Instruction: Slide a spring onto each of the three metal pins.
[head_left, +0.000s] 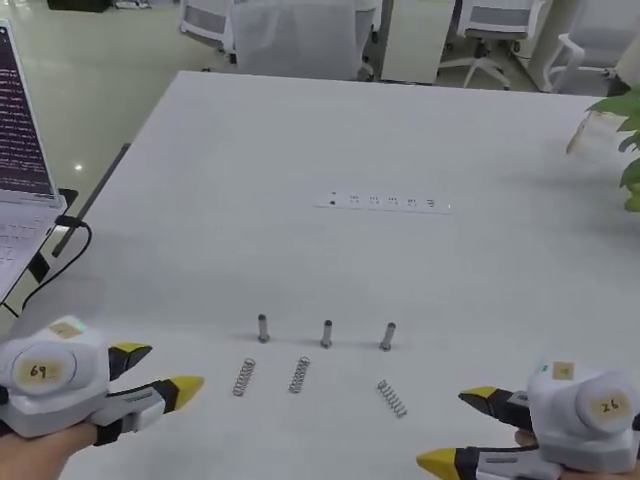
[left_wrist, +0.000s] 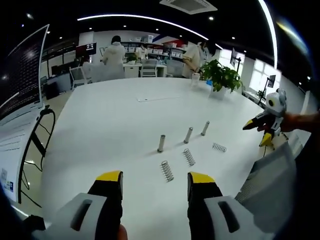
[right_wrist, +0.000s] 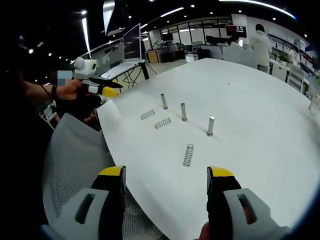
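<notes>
Three springs (head_left: 299, 374) lie loose on the white table (head_left: 300, 150) just in front of three upright metal pins (head_left: 326, 334), flanked by the left gripper (head_left: 174, 365) and right gripper (head_left: 441, 428), jaws apart, empty.

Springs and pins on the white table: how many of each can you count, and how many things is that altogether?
Metal pins: 3, standing upright in a row
Springs: 3, lying on the table in front of the pins, none on a pin yet
Total: 6
</notes>
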